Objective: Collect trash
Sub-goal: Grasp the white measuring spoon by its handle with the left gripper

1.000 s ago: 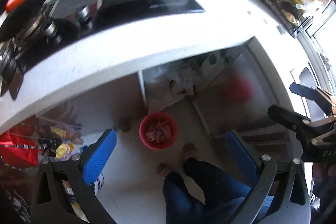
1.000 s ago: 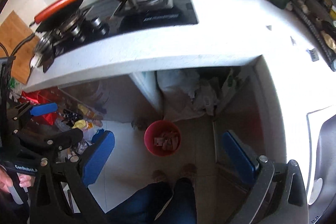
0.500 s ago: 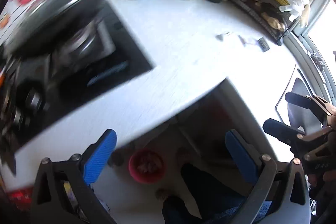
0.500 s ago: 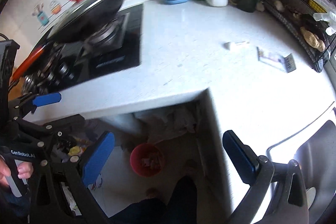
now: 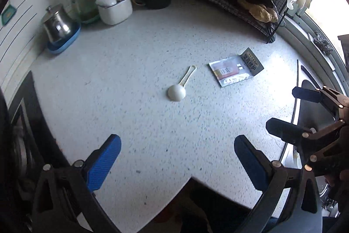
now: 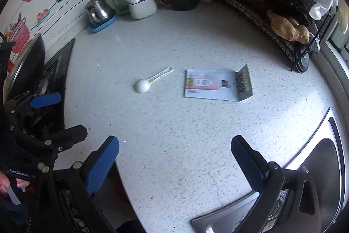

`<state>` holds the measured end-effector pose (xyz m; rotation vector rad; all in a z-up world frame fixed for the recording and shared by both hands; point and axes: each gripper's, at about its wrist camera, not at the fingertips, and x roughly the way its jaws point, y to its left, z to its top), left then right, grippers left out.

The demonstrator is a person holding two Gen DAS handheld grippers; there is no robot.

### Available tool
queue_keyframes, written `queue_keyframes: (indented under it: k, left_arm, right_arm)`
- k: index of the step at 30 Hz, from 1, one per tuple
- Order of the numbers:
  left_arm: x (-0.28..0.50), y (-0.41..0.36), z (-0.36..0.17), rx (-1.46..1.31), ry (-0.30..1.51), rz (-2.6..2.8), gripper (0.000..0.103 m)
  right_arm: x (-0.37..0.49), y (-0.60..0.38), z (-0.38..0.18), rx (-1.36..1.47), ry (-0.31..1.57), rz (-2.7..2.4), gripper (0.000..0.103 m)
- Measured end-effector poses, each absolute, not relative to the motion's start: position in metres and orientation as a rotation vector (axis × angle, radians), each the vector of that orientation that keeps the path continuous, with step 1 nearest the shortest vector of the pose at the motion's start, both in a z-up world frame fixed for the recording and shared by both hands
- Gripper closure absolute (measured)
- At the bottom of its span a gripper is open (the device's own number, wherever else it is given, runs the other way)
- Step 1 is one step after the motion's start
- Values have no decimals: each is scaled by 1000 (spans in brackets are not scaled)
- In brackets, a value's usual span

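Left hand-held gripper [image 5: 177, 157]: spread wide, empty, above tabletop [image 5: 152, 123].
Right hand-held gripper [image 6: 174, 158]: spread wide, empty.
Trash: white scoop [image 6: 142, 85] beside flat sachet [image 6: 216, 85], mid-tabletop, well apart from both.

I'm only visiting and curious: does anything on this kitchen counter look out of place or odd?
Two things lie loose mid-counter, away from the tidy back row: a small white plastic scoop, bowl down, and beside it an opened flat sachet with its dark torn end curling up. Both grippers are open and empty.
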<state>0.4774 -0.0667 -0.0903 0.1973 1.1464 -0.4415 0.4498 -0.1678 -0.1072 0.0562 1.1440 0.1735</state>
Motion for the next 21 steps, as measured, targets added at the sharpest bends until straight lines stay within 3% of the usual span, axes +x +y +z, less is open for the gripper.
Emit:
queue_keyframes:
  k: [16, 19, 21]
  left_arm:
    - [569, -131, -170, 355, 1270, -599, 1]
    - [572, -138, -176, 377, 1279, -614, 16]
    - [575, -142, -178, 414, 1261, -588, 17]
  right_arm:
    - [500, -219, -162, 159, 1269, 24, 0]
    - [506, -218, -169, 176, 1284, 17, 0]
    - [507, -222, -170, 187, 1284, 13, 0]
